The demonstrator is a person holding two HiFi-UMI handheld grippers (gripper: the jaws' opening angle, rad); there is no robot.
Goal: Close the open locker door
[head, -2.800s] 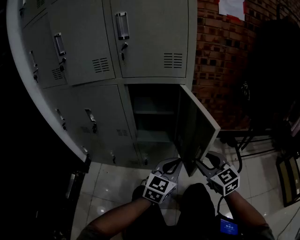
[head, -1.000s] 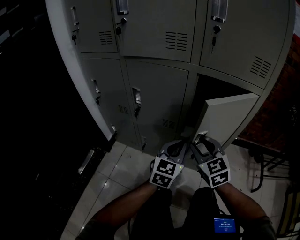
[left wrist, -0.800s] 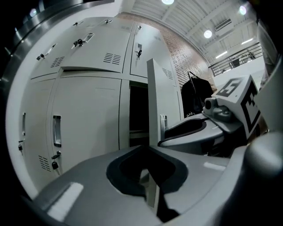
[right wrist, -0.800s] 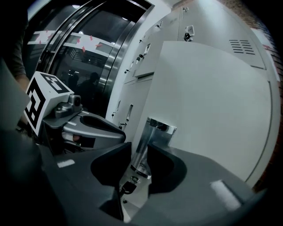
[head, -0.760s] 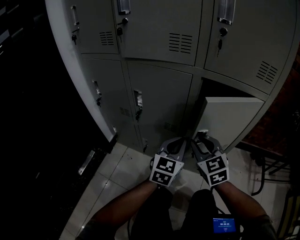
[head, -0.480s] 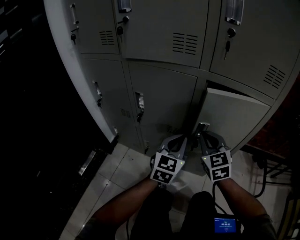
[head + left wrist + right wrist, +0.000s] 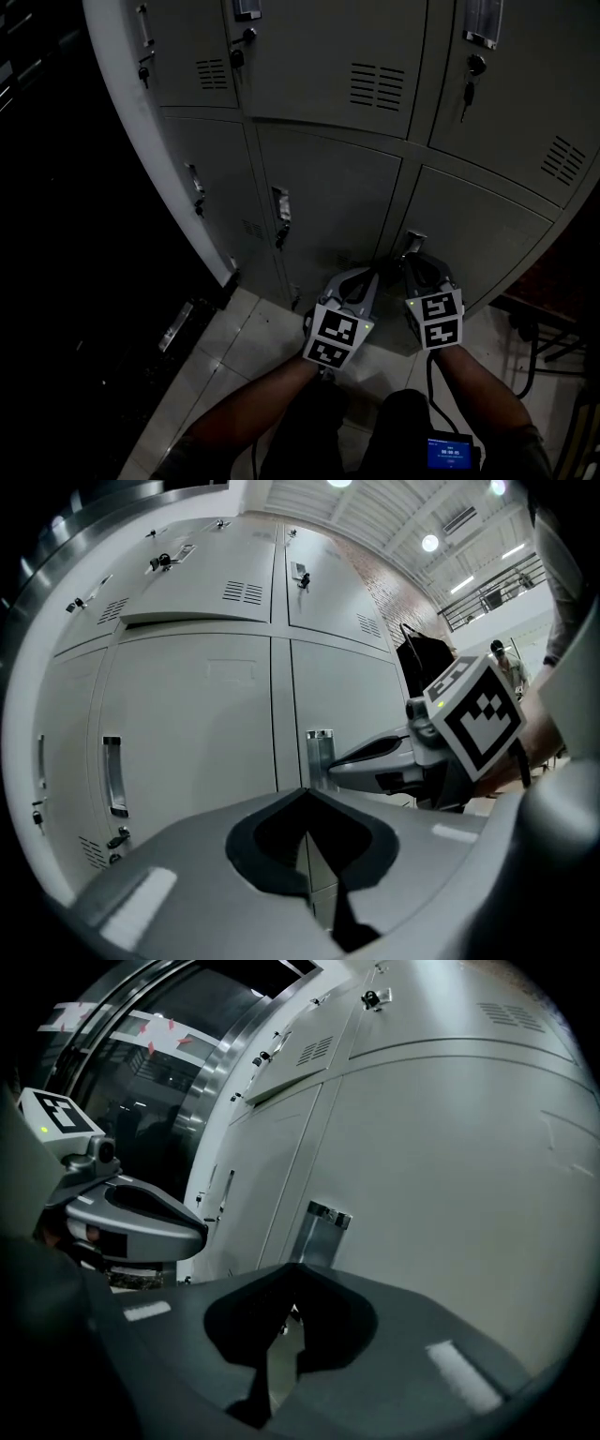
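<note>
The grey lower locker door (image 7: pixel 478 244) lies flush with the cabinet front, its metal handle (image 7: pixel 413 242) at its left edge. My right gripper (image 7: pixel 410 263) is shut with nothing between its jaws, its tips right at the door just under the handle (image 7: pixel 323 1232). My left gripper (image 7: pixel 375 274) is shut too and empty, pointing at the seam beside the same handle (image 7: pixel 319 752). In the left gripper view the right gripper (image 7: pixel 375 758) reaches to the handle from the right. In the right gripper view my left gripper (image 7: pixel 141 1215) shows at the left.
Closed locker doors fill the cabinet above and to the left, one with a handle (image 7: pixel 280 208) and vents (image 7: pixel 377 86). A pale tiled floor (image 7: pixel 234 347) runs below. A dark metal frame (image 7: pixel 544 337) stands at the right. A small lit screen (image 7: pixel 450 452) sits near the person's lap.
The locker door swung from half open to flush against the cabinet, with my right gripper following it in. The right jaws closed over the last second. The left gripper stayed beside it.
</note>
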